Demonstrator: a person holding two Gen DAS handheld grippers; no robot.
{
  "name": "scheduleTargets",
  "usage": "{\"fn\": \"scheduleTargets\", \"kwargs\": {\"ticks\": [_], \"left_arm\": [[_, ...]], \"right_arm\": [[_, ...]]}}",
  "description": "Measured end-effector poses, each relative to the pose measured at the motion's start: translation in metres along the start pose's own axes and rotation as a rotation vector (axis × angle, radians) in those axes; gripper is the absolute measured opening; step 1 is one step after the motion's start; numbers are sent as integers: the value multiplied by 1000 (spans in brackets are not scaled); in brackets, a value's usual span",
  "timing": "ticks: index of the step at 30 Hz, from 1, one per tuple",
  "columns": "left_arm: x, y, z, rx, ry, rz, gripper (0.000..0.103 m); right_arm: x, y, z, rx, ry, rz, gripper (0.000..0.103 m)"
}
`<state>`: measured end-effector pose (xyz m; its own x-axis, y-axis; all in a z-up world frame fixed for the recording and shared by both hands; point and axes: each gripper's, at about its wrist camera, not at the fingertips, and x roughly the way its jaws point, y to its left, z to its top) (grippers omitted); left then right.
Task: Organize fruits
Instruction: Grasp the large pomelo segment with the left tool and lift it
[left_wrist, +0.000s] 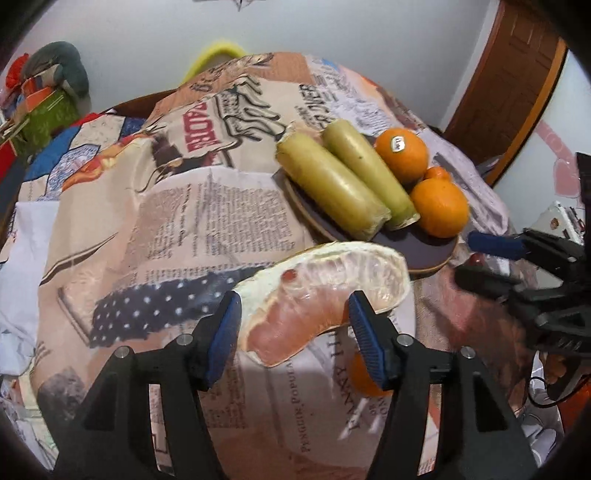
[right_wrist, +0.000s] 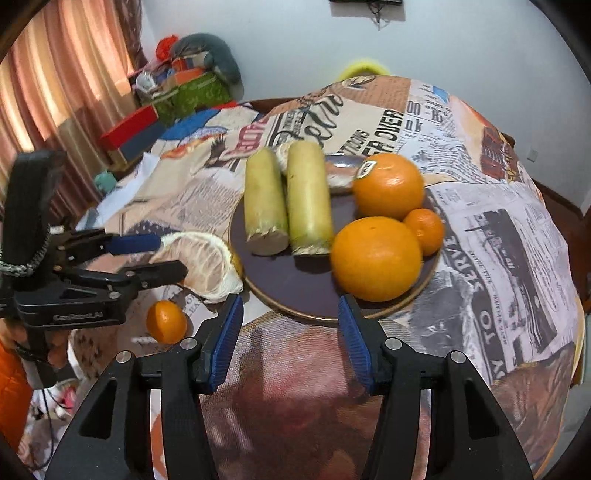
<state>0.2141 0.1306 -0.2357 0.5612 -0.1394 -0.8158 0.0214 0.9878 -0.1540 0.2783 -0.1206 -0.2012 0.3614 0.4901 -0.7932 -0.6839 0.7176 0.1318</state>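
Observation:
A peeled pomelo wedge (left_wrist: 325, 295) sits between the fingers of my left gripper (left_wrist: 293, 328), held just above the cloth left of the plate; it also shows in the right wrist view (right_wrist: 201, 258). The dark plate (right_wrist: 295, 284) holds two pale green sugarcane pieces (right_wrist: 288, 199), two big oranges (right_wrist: 375, 258) and a small mandarin (right_wrist: 424, 230). Another small mandarin (right_wrist: 166, 321) lies on the cloth in front of the wedge. My right gripper (right_wrist: 291, 339) is open and empty, just in front of the plate's near rim.
The table (right_wrist: 498, 221) is covered by a newspaper-print cloth. Boxes and bags (right_wrist: 177, 92) are piled at the far left by a curtain. A yellow chair back (right_wrist: 364, 68) stands behind the table. A wooden door (left_wrist: 517, 74) is at right.

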Motion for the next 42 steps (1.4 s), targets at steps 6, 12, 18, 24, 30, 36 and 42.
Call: {"fn": "scheduleTargets", "kwargs": {"ticks": [6,12,18,24,30,36,42], "left_arm": [[0,-1,-4,1,-6,-33,60],[-12,-7,-17,10,-5,-51,60],[-25,-11,-27,-11,-2,-82,54],[-25,-16,-7,46,-7,-4,55],[3,-32,12,122,72,-14,65],[26,-45,17,203,107,28,76],[37,-35,16,162,119,9,76]], "right_arm": [[18,9,1,-55,37,-31,50],[25,13,5,-66,36,-36,50],[15,4,4,-23,14,-9,50],[-2,-5,0,17,-12,6,50],[-14,-18,-6,64,-34,12,50],[-16,-27,-12,93,-28,21,50],[-18,-28,-14,97,-29,30,50]]}}
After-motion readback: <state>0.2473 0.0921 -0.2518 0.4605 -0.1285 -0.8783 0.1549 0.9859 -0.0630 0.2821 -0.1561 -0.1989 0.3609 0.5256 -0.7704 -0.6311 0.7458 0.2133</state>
